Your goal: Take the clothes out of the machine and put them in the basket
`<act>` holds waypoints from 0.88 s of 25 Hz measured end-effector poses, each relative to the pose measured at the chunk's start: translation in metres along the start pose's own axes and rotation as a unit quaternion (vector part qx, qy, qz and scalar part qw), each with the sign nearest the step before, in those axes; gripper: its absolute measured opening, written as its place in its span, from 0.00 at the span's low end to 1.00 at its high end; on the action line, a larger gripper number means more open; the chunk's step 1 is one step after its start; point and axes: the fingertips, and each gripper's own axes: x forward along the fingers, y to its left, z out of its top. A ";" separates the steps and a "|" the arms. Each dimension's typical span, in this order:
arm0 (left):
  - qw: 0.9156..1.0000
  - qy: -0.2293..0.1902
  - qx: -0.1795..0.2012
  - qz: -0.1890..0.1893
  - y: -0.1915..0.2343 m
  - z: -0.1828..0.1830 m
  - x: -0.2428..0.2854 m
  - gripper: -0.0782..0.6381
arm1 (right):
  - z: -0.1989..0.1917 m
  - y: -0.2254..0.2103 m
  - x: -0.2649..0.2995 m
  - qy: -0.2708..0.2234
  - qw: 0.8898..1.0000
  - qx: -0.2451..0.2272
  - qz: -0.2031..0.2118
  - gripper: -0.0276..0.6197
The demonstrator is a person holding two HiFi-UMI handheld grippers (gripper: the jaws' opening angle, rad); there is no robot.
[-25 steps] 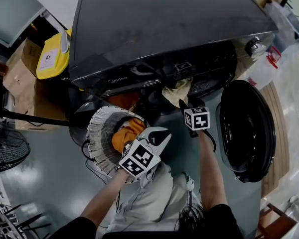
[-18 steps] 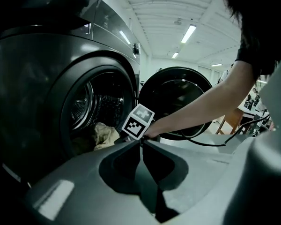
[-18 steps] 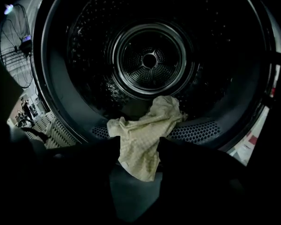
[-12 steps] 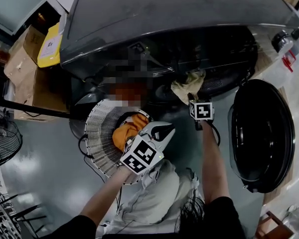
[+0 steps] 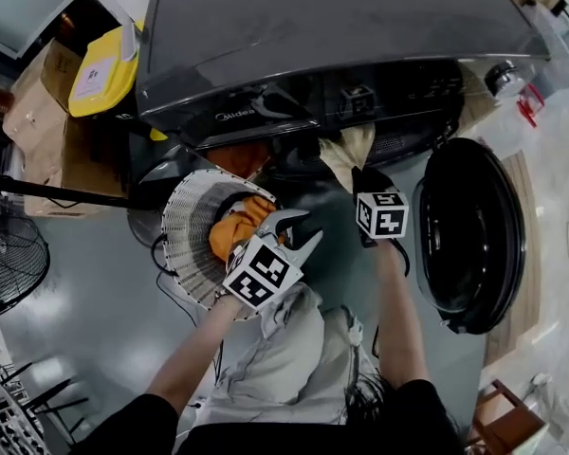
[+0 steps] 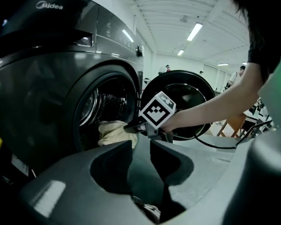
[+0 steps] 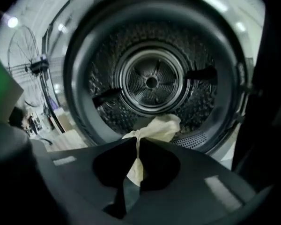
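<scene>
Your right gripper has just pinched shut on the cream cloth, so it can go to the basket; your left gripper is spread and empty.

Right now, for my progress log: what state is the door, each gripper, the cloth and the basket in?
washer door: swung open.
right gripper: jaws have just closed, shut on the cream cloth.
cream cloth: pinched, trailing from the drum mouth.
left gripper: open, empty.
basket: holds an orange garment.

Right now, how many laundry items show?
2: cream cloth at the drum, pinched by the right gripper, whose jaws just closed; orange garment in the basket. Others may be hidden.
</scene>
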 end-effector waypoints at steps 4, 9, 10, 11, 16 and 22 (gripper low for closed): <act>1.000 0.007 0.002 0.009 -0.006 0.022 -0.015 0.34 | 0.024 0.017 -0.056 -0.013 1.000 0.014 0.009 0.10; 0.999 0.030 0.009 0.014 -0.008 0.042 -0.038 0.38 | 0.062 0.041 -0.122 -0.039 0.999 0.028 0.014 0.10; 0.999 0.036 0.011 0.016 -0.008 0.045 -0.042 0.39 | 0.070 0.045 -0.135 -0.044 0.999 0.029 0.014 0.10; 0.999 0.043 0.012 0.017 -0.009 0.047 -0.046 0.40 | 0.077 0.049 -0.148 -0.049 0.998 0.030 0.015 0.10; 0.997 0.070 0.015 0.019 -0.010 0.057 -0.063 0.48 | 0.114 0.072 -0.207 -0.077 0.996 0.042 0.023 0.10; 0.996 0.079 0.024 0.022 0.001 0.076 -0.063 0.52 | 0.164 0.103 -0.273 -0.116 0.991 0.044 0.042 0.10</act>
